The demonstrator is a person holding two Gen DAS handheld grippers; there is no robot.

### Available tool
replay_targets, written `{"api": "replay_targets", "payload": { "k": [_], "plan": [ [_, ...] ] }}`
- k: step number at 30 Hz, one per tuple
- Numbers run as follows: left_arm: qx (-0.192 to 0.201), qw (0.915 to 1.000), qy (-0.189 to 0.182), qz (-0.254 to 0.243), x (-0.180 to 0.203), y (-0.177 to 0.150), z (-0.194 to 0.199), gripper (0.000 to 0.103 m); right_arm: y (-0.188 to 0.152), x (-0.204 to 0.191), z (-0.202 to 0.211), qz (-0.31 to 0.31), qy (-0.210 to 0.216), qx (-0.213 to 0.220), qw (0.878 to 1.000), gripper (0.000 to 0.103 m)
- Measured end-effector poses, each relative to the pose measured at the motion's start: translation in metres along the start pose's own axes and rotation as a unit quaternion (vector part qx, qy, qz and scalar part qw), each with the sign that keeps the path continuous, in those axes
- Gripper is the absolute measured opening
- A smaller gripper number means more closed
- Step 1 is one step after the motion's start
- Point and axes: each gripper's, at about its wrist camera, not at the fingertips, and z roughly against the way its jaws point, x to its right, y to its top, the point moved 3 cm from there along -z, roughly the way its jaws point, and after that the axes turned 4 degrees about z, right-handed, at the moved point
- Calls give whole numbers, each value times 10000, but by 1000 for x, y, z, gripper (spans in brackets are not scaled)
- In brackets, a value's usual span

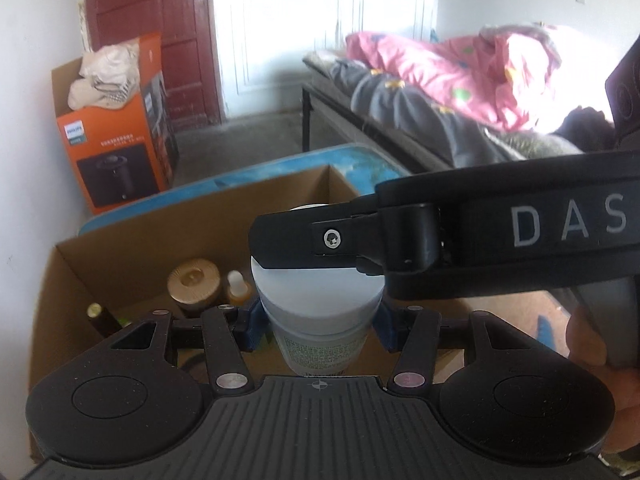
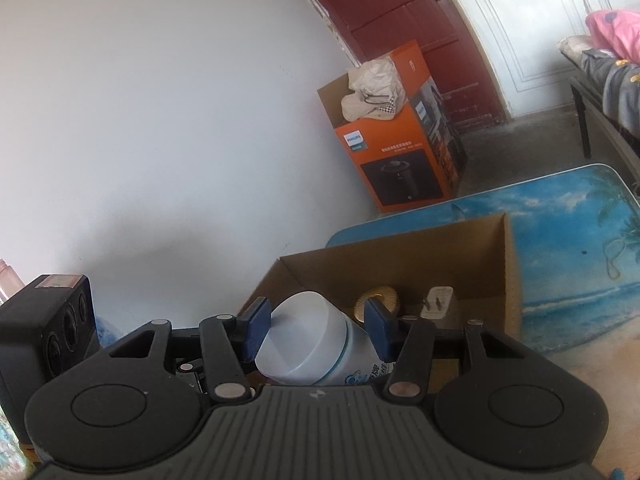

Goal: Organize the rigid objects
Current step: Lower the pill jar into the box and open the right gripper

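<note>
Bottle (image 1: 320,312): pale grey-white cap, white label with small green print; right wrist view showed blue graphics on the label. Left hand-held gripper (image 1: 319,322) and right hand-held gripper (image 2: 316,328): black bodies, blue finger pads (image 2: 256,330). Cardboard box (image 1: 160,236): plain brown. Inside it: ribbed gold lid (image 1: 195,280), amber dropper bottle (image 1: 238,290) with white top, white plug (image 2: 438,302). Counter (image 2: 560,240): blue sky, sea and sand beach print with palms. Orange carton (image 1: 116,136): black appliance picture, blue logo patch. Door (image 1: 160,20): dark red. Blanket (image 1: 460,72): pink with multicoloured spots, over grey bedding. Speaker (image 2: 48,332): black.
</note>
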Motion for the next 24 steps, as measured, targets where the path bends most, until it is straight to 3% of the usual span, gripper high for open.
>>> {"api": "replay_targets", "payload": {
  "k": [13,18,24],
  "plan": [
    [-755,9969,-74,220,-3,-6,-18,53,-10,23,-18,408,-349,-171,9984,55],
    [-778,9958,-215,434,-2,-8,-23,54,-15,32,-13,307,-352,-153,9988,55],
    [-621,9974,-173,317,1,-9,-21,60,-16,33,-6,305,-346,-129,9989,55]
  ]
}}
